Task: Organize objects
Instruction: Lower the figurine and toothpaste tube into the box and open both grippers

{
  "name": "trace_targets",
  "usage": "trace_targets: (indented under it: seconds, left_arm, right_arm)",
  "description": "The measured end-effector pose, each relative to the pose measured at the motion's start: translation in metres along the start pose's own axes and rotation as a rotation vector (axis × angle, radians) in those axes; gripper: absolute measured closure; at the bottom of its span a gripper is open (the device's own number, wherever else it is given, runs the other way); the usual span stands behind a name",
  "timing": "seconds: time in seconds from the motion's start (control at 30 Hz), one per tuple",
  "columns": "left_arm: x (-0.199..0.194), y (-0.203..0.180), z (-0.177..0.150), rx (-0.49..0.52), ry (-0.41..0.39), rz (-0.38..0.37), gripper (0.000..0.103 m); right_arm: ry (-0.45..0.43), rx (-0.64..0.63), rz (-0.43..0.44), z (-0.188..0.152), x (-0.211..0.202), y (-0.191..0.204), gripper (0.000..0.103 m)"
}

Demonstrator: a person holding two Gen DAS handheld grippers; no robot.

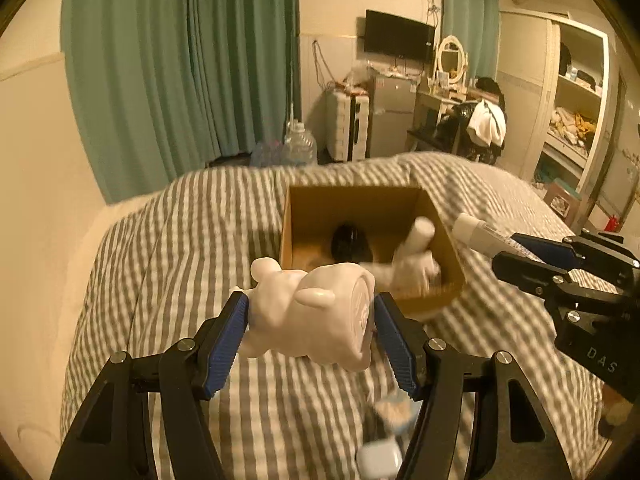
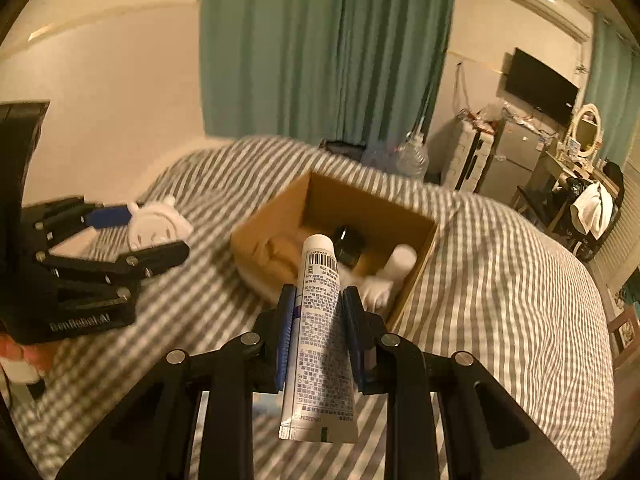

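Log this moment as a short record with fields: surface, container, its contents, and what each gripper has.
surface: bed with grey-and-white striped cover
container: open cardboard box on the bed
box contents: a dark round item and white items; details blurred
left gripper: shut on white animal figurine, held above the cover near the box
right gripper: shut on white tube, cap end pointing toward the box
loose items: small pale objects on the cover below the left gripper, too blurred to name
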State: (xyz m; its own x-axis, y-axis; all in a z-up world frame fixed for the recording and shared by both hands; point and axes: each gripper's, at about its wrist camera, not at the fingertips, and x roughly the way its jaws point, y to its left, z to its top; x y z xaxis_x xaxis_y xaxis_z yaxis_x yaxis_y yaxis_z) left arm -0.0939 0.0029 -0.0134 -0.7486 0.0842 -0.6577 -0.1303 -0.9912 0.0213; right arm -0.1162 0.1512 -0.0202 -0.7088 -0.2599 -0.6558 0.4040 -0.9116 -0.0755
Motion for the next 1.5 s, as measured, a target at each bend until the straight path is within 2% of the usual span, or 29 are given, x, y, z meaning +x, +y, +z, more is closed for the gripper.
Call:
trace_targets:
  seconds: [0.23, 0.4, 0.5, 0.57, 0.67, 0.8, 0.93, 1.17, 1.3, 1.33, 1.4, 1.43, 1.47, 1.5]
  left_arm:
    - [0.041, -0.009, 0.04, 0.024, -0.032, -0.002, 0.037]
    - [0.086, -0.006, 0.074, 0.002, -0.021, -0.026, 0.037]
    - [0.116, -0.007, 0.092, 0.037, -0.003, -0.054, 0.037]
    - [0.135, -0.003, 0.096, 0.01, -0.001, -0.054, 0.037]
    - [0.157, 0.006, 0.084, -0.04, 0.002, -0.065, 0.037]
    - [0.179, 0.005, 0.059, -0.011, 0.033, -0.078, 0.037]
    - [0.191, 0.004, 0.048, -0.004, 0.077, -0.092, 0.037]
    - [0.183, -0.004, 0.045, 0.041, 0.013, -0.083, 0.037]
    - [0.184, -0.009, 0.043, 0.069, -0.004, -0.12, 0.037]
    - [0.183, -0.01, 0.043, 0.074, -0.008, -0.126, 0.035]
    - [0.181, -0.015, 0.043, 0.09, -0.027, -0.129, 0.032]
    - [0.18, -0.018, 0.043, 0.096, -0.037, -0.127, 0.022]
    - [0.177, -0.02, 0.043, 0.099, -0.049, -0.123, 0.012]
    - [0.174, -0.022, 0.043, 0.1, -0.064, -0.12, 0.01]
  right_arm:
    - [-0.08, 0.098, -0.004, 0.043, 0.026, -0.026, 0.08]
    - [-0.089, 0.138, 0.014, 0.071, 0.056, -0.044, 0.08]
    - [-0.106, 0.167, 0.01, 0.096, 0.075, -0.064, 0.08]
    - [-0.124, 0.204, 0.012, 0.105, 0.086, -0.079, 0.08]
    - [-0.124, 0.238, 0.011, 0.101, 0.106, -0.089, 0.08]
    - [-0.098, 0.252, 0.005, 0.073, 0.139, -0.083, 0.08]
    - [-0.024, 0.278, 0.024, 0.058, 0.169, -0.083, 0.08]
    - [-0.012, 0.288, 0.019, 0.049, 0.176, -0.086, 0.08]
    - [-0.025, 0.299, 0.024, 0.045, 0.172, -0.089, 0.08]
    - [-0.032, 0.296, 0.018, 0.044, 0.168, -0.089, 0.079]
    - [-0.055, 0.302, 0.017, 0.044, 0.163, -0.09, 0.063]
    - [-0.067, 0.312, 0.019, 0.044, 0.159, -0.092, 0.048]
    - [-0.081, 0.324, 0.021, 0.043, 0.155, -0.094, 0.042]
    - [-0.09, 0.332, 0.021, 0.043, 0.152, -0.096, 0.042]
